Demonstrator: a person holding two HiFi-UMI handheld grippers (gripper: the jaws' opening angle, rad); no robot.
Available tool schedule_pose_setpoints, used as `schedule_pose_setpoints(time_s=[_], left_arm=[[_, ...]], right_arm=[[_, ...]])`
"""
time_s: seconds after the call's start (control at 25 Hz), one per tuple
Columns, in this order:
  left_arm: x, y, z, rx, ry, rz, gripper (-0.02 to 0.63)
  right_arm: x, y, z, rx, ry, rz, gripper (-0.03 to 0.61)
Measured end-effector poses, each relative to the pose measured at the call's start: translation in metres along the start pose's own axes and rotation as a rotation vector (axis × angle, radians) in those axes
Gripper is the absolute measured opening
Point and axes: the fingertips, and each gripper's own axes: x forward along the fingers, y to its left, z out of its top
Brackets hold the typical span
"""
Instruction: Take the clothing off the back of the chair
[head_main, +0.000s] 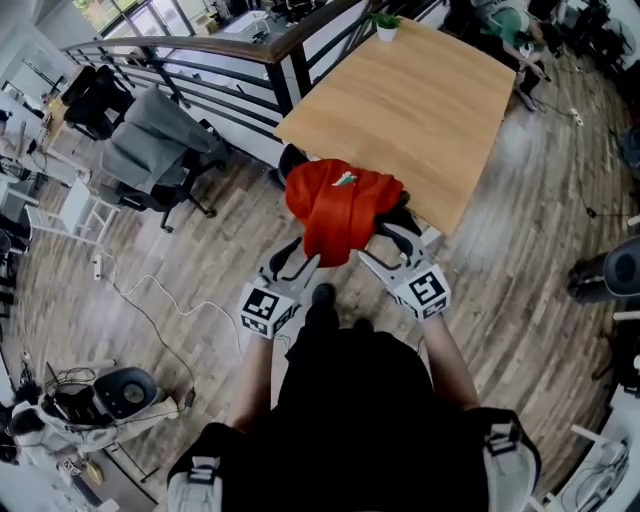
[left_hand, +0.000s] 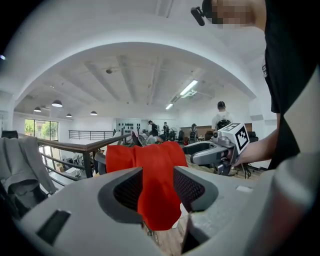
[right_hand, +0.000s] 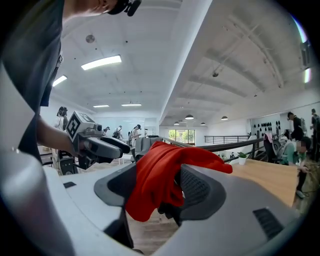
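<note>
The red garment (head_main: 340, 205) sits bunched on the chair (head_main: 403, 216) at the table's (head_main: 410, 100) 6 o'clock edge, and its folds hang unpinched between the parted jaws of the left gripper (head_main: 298, 258) at its 7 and the right gripper (head_main: 385, 245) at its 5 o'clock, so pulling back before closing would likely leave it behind.

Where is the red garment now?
In the head view the red garment hangs at centre over the chair back, beside the table's near edge, between the left gripper and right gripper.
</note>
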Motion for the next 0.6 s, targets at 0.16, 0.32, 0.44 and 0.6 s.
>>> schedule_pose_setpoints(time_s=[0.16, 0.32, 0.44, 0.6], left_arm=[[0.010, 0.027, 0.004, 0.003, 0.003, -0.011, 0.202], [0.022, 0.053, 0.006, -0.008, 0.013, -0.017, 0.240], [0.033, 0.063, 0.011, 0.003, 0.009, -0.034, 0.269], [0.045, 0.078, 0.014, 0.027, 0.005, -0.052, 0.288]], right_arm=[[0.021, -0.007, 0.005, 0.010, 0.021, -0.001, 0.276], [0.035, -0.007, 0.007, 0.014, 0.064, 0.009, 0.275], [0.041, -0.009, 0.007, 0.010, 0.095, 0.003, 0.275], [0.054, -0.013, 0.006, 0.006, 0.117, -0.003, 0.275]])
